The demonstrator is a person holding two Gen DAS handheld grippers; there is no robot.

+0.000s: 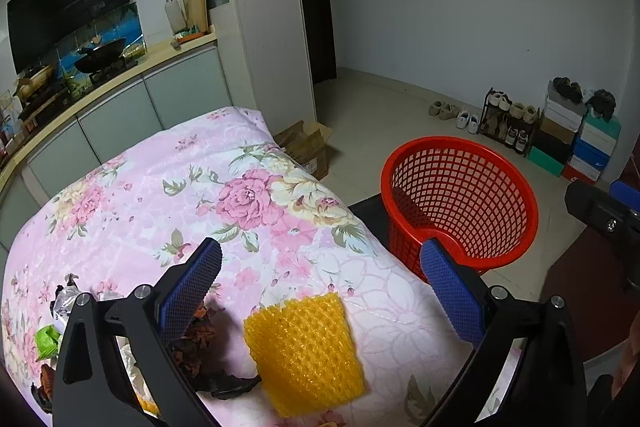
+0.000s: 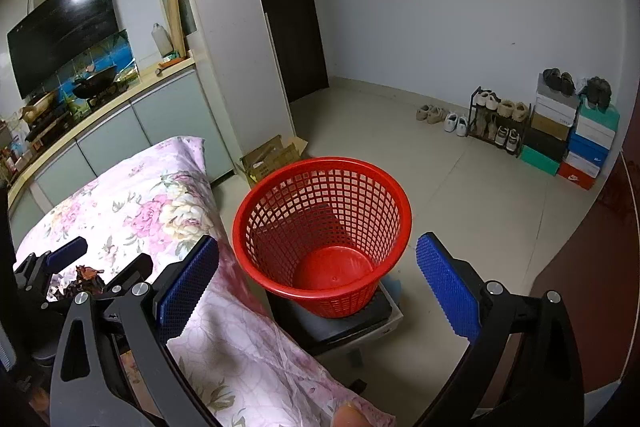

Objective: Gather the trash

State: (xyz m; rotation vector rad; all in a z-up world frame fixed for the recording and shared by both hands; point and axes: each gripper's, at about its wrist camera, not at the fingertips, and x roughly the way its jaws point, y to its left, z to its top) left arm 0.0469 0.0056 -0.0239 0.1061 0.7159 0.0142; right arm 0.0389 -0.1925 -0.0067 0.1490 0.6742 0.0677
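Trash, a yellow foam net (image 1: 304, 351) and dried scraps (image 1: 200, 343), lies on the floral cloth (image 1: 248, 195) beside the red basket (image 2: 322, 235), so I risk my empty, wide-open left gripper (image 1: 320, 291) and right gripper (image 2: 316, 283) snagging cloth.

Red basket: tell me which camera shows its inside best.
The right wrist view. It looks straight down into the red basket, showing the full rim, mesh wall and bare solid bottom. The left wrist view shows the basket off to the right, with a blue finger covering its near rim and the bottom hidden.
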